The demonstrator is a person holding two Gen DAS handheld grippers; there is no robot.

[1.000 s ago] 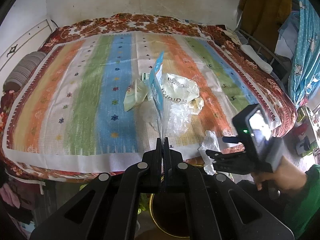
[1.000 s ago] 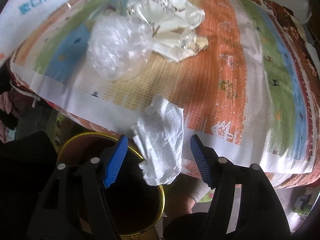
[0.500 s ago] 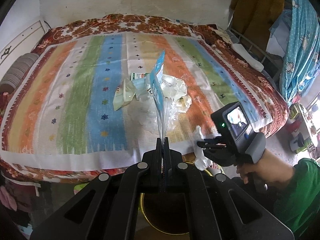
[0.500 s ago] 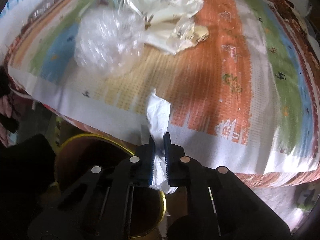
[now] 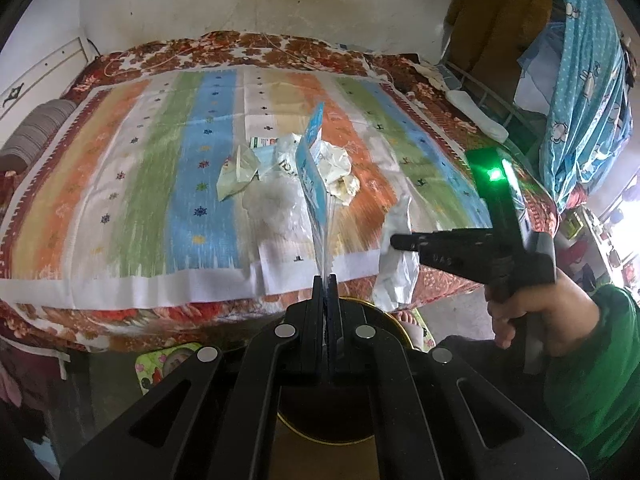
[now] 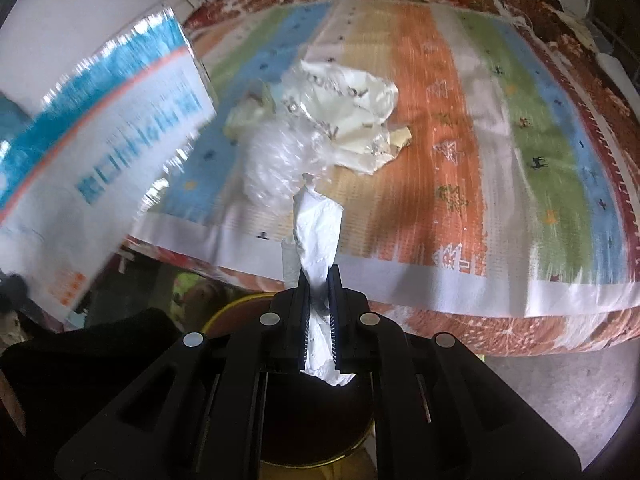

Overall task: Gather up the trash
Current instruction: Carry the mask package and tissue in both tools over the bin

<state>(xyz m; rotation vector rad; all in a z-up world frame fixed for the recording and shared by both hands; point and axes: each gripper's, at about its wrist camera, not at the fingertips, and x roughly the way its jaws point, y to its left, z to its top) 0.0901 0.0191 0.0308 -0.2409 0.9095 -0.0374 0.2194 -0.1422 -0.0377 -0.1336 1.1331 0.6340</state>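
Note:
My left gripper [image 5: 325, 280] is shut on a flat blue and white plastic wrapper [image 5: 314, 172], held upright above the bed's front edge; the wrapper also shows at the left of the right wrist view [image 6: 92, 128]. My right gripper [image 6: 320, 280] is shut on a crumpled white tissue [image 6: 318, 236], lifted off the bed; it also shows in the left wrist view [image 5: 396, 260]. A round bin with a gold rim [image 6: 224, 314] stands on the floor below both grippers. More trash lies mid-bed: clear plastic [image 6: 276, 160], a cream bag [image 6: 356, 100] and a folded wrapper [image 5: 236, 168].
The bed has a striped cover [image 5: 140, 168] over a red floral sheet [image 5: 240, 46]. A pillow [image 5: 32, 136] lies at the left. Blue dotted cloth [image 5: 580, 80] hangs at the right. The bare floor [image 6: 560, 400] lies at the right of the bin.
My right gripper closed on the white tissue at the bed's edge and lifted it off the cover. The left gripper kept hold of the wrapper and drew back a little.

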